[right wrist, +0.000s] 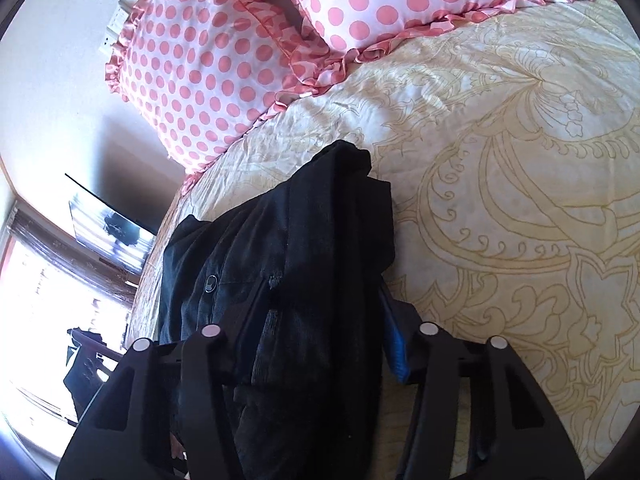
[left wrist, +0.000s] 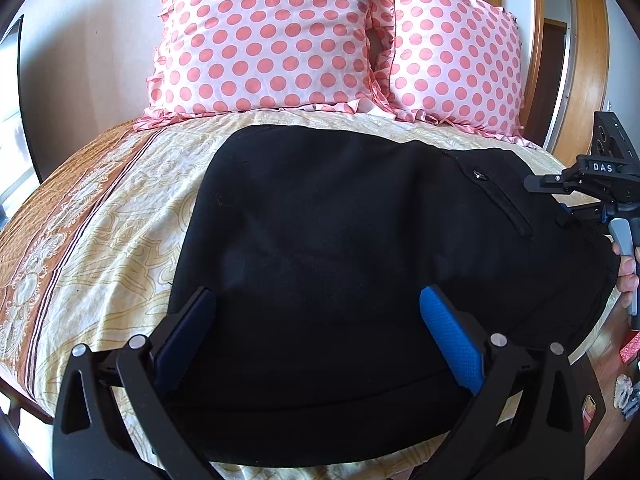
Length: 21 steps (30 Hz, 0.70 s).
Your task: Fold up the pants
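Black pants (left wrist: 340,240) lie folded on the bed, with a pocket zip towards their right end. My left gripper (left wrist: 316,312) hovers over their near edge, open, with its blue pads (left wrist: 452,340) wide apart and nothing pinched between them. At the pants' right end is the right tool's black frame (left wrist: 600,178), held by a person's hand (left wrist: 628,276). In the right wrist view a bunched edge of the pants (right wrist: 304,240) fills the gap of my right gripper (right wrist: 320,304). Its blue pad (right wrist: 394,340) presses against the cloth, and the other pad is hidden by fabric.
Two pink polka-dot pillows (left wrist: 264,36) lean at the head of the bed. A cream patterned sheet (right wrist: 500,200) with an orange border (left wrist: 60,220) covers the mattress. A wooden panel (left wrist: 588,40) stands at the right. A dark screen (right wrist: 112,220) and a bright window (right wrist: 40,300) lie beyond the bed.
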Tool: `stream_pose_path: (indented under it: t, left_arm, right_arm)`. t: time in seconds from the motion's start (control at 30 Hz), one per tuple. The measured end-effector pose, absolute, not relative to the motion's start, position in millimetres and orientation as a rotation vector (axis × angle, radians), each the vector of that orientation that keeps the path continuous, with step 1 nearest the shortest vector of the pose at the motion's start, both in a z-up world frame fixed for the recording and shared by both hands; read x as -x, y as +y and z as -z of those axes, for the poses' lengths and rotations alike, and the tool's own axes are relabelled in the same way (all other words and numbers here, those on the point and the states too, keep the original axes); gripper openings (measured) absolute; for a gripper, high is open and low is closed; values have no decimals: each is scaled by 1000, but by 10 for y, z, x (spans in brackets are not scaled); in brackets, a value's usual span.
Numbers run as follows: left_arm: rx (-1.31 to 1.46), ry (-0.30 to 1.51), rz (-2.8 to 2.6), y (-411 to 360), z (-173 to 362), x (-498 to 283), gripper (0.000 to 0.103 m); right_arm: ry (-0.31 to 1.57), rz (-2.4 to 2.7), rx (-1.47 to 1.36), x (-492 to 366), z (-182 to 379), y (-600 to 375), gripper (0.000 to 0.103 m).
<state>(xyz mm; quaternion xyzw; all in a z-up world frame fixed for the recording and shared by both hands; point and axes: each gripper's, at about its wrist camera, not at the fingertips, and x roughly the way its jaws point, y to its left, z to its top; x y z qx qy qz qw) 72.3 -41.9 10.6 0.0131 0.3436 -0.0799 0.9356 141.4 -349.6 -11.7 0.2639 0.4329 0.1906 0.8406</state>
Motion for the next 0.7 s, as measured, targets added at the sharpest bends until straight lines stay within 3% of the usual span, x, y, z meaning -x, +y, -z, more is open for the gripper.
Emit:
stream_pose_path:
  t: [0.07, 0.47, 0.7]
  left_arm:
    - [-27, 701, 164, -417, -105, -722, 101]
    - [-33, 707, 166, -438, -108, -735, 101]
    - [-32, 731, 189, -404, -153, -759, 101]
  right_arm:
    - [894, -429, -531, -1387, 73, -3457, 41]
    - [896, -432, -606, -1445, 208, -3516, 40]
    - [820, -466, -522, -1357, 28, -3400, 25]
